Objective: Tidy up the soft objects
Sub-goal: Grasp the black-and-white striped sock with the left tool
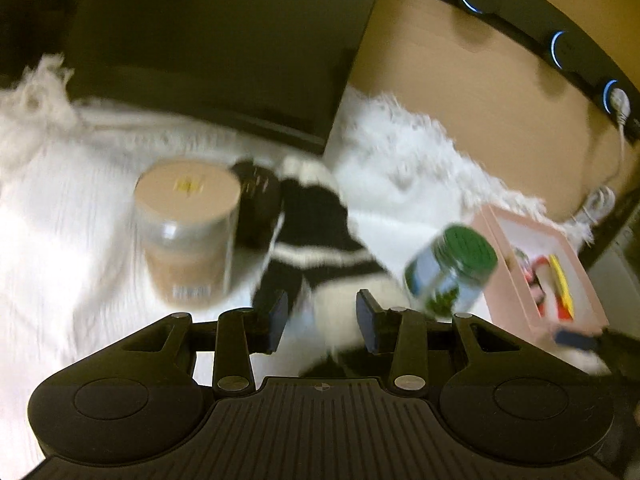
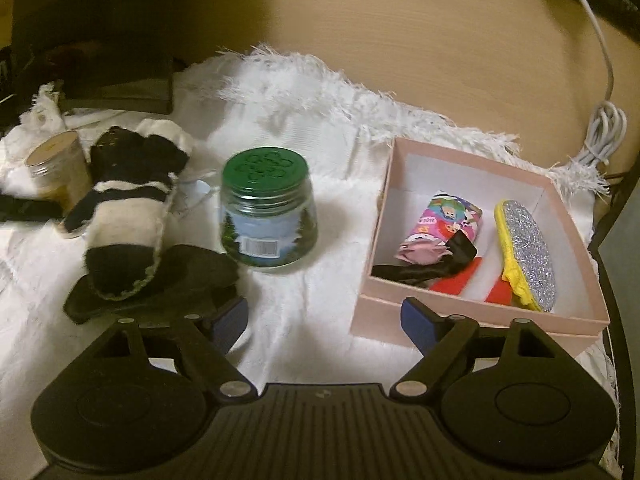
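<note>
A black-and-white plush slipper (image 2: 128,204) lies on the white fringed cloth (image 2: 304,92), its near end on a flat black felt piece (image 2: 180,276). In the blurred left wrist view the slipper (image 1: 316,220) runs down between the pads of my left gripper (image 1: 323,320). That gripper stands part open over it, and no grip shows. My right gripper (image 2: 324,322) is wide open over bare cloth, just left of the pink box (image 2: 472,320). In the box lie a colourful patterned soft roll (image 2: 444,216), a yellow glitter sole (image 2: 528,248), and red and black pieces.
A green-lidded glass jar (image 2: 266,208) stands between the slipper and the box. A tan-lidded jar (image 2: 56,160) stands left of the slipper. A dark flat case (image 1: 224,40) sits at the back. A white cable (image 2: 604,120) lies coiled on the wooden table at the right.
</note>
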The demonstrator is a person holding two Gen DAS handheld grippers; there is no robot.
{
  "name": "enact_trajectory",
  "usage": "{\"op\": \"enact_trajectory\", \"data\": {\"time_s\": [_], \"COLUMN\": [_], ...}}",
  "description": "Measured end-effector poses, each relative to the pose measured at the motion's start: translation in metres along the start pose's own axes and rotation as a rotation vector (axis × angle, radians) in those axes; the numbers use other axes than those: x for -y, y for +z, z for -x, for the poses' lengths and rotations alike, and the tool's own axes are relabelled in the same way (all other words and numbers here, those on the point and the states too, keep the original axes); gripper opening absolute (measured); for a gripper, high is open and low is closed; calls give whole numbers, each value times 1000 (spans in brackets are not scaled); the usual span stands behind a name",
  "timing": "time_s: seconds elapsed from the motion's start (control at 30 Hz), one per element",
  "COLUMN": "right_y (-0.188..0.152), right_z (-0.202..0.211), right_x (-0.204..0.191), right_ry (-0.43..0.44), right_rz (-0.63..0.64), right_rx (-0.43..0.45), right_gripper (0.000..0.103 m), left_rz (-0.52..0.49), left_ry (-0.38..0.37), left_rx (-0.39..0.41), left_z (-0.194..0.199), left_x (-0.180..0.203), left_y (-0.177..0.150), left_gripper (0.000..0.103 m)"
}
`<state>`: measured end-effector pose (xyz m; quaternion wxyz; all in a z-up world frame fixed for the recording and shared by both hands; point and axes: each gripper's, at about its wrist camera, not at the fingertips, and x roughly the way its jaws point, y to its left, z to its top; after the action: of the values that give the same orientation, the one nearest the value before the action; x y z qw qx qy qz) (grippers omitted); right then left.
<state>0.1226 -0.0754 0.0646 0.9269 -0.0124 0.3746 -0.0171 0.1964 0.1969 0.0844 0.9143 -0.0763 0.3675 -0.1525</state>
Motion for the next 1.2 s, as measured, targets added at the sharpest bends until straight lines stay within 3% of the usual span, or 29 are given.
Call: {"op": "enact_trajectory", "data": {"time_s": [0.2, 0.4, 0.5, 0.53, 0.67, 0.87, 1.07, 1.2], "right_y": [-24, -54, -65, -69, -79, -90, -93, -93], "right_z": [20, 17, 10, 7, 6, 10, 11, 10], "right_x": [-3, -3, 6, 9, 23, 18, 17, 16], "right_ry": [0, -84, -79, -77, -61, -75, -77, -76], "right_rz": [5, 24, -29, -53, -166, -161, -160, -159], "right_rx": [-21, -85, -131, -145, -124, -61, -34, -30], "right_gripper": [93, 93, 95, 100, 103, 103, 103, 103], "left_rz": [-30, -86, -73, -80, -178, -259, -239, -313], "left_ry": [75, 153, 121, 95, 52, 92, 42, 14], "left_rx": [-27, -50, -70, -83, -131, -105, -169, -180], "left_z": [-47, -87, -97, -101, -109, -107, -112, -109], "left_x": [14, 35, 43, 46, 61, 71, 67, 65], "left_y": [28, 23, 27, 28, 22, 13, 23, 20], "left_gripper": [42, 43, 43, 43, 48, 47, 47, 47]}}
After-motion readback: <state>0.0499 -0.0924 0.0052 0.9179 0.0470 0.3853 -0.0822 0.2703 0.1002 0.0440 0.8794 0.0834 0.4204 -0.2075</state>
